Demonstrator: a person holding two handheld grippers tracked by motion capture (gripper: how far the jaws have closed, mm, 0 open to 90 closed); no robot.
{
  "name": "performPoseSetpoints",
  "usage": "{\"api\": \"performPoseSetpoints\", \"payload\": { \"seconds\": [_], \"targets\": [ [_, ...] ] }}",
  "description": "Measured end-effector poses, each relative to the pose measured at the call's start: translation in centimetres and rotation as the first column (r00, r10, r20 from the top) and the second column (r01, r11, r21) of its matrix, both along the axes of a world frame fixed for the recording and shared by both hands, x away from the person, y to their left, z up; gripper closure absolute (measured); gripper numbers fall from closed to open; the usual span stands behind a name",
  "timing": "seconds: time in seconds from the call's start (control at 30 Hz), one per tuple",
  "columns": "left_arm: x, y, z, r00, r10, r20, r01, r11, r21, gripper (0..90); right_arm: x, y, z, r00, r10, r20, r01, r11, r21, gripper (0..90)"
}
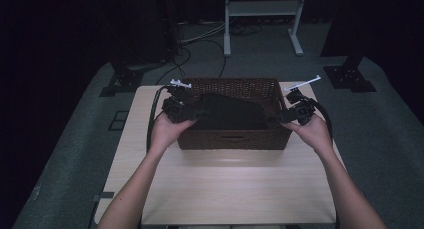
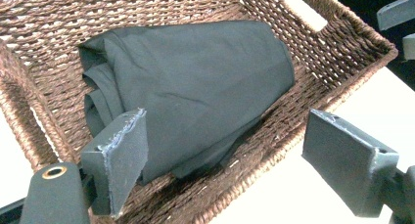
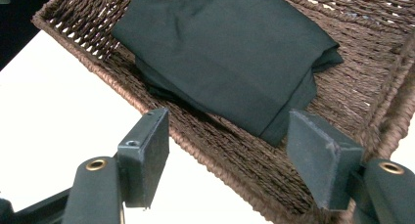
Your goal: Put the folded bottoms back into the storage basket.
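A brown wicker basket (image 1: 230,139) stands at the far middle of the light wooden table (image 1: 225,189). Inside it lies a folded dark grey cloth (image 1: 230,111). My left gripper (image 1: 196,112) hovers at the basket's left end, open, its jaws wide apart over the cloth (image 2: 195,82) and the basket's near rim (image 2: 254,160). At the basket's right end my right gripper (image 1: 276,118) is also open. Its jaws straddle the basket's wall (image 3: 244,160) with the cloth (image 3: 225,48) just beyond. Neither gripper holds anything.
Bare tabletop (image 1: 225,189) stretches between the basket and the near edge. Beyond the table, on the grey floor, are a white stand frame (image 1: 262,9), cables (image 1: 200,44) and black stand feet (image 1: 350,76) at both sides.
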State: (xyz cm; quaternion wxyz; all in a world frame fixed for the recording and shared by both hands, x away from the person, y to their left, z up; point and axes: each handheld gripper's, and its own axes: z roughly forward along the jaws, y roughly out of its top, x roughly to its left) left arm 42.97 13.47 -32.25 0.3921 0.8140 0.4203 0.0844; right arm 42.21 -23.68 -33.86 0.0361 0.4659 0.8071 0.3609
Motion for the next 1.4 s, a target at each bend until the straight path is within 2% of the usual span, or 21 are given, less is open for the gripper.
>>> {"api": "performPoseSetpoints", "payload": {
  "seconds": [0.4, 0.63, 0.87, 1.1, 1.2, 1.4],
  "targets": [
    [-1.2, 0.2, -0.9, 0.9998, -0.016, -0.008, 0.015, 0.9996, -0.022, 15.6, -1.5, -0.9, -0.7, 0.9999, 0.005, 0.009, -0.005, 0.9998, 0.021, 29.8],
    [-1.7, 0.3, -1.1, 0.9998, -0.019, -0.005, 0.019, 0.9997, -0.014, 15.3, -2.2, -0.9, -1.2, 0.9999, 0.013, 0.010, -0.013, 0.9996, 0.024, 29.3],
    [-2.4, 0.5, -1.7, 0.9998, -0.021, -0.004, 0.021, 0.9996, -0.019, 15.3, -2.8, -0.7, -1.7, 0.9998, 0.020, 0.010, -0.020, 0.9998, 0.008, 28.5],
    [-3.1, 0.6, -1.9, 0.9995, -0.033, 0.000, 0.033, 0.9993, -0.018, 15.3, -3.3, -0.3, -1.9, 0.9995, 0.030, 0.009, -0.030, 0.9994, 0.015, 28.5],
    [-3.5, 0.9, -2.0, 0.9997, -0.025, 0.007, 0.025, 0.9993, -0.028, 15.2, -3.7, -0.1, -1.9, 0.9988, 0.044, 0.022, -0.044, 0.9989, 0.014, 28.5],
    [-4.2, 1.4, -2.3, 0.9998, -0.021, 0.004, 0.022, 0.9992, -0.032, 14.5, -4.2, 0.1, -2.3, 0.9985, 0.051, 0.020, -0.052, 0.9986, 0.014, 28.0]
  ]
}}
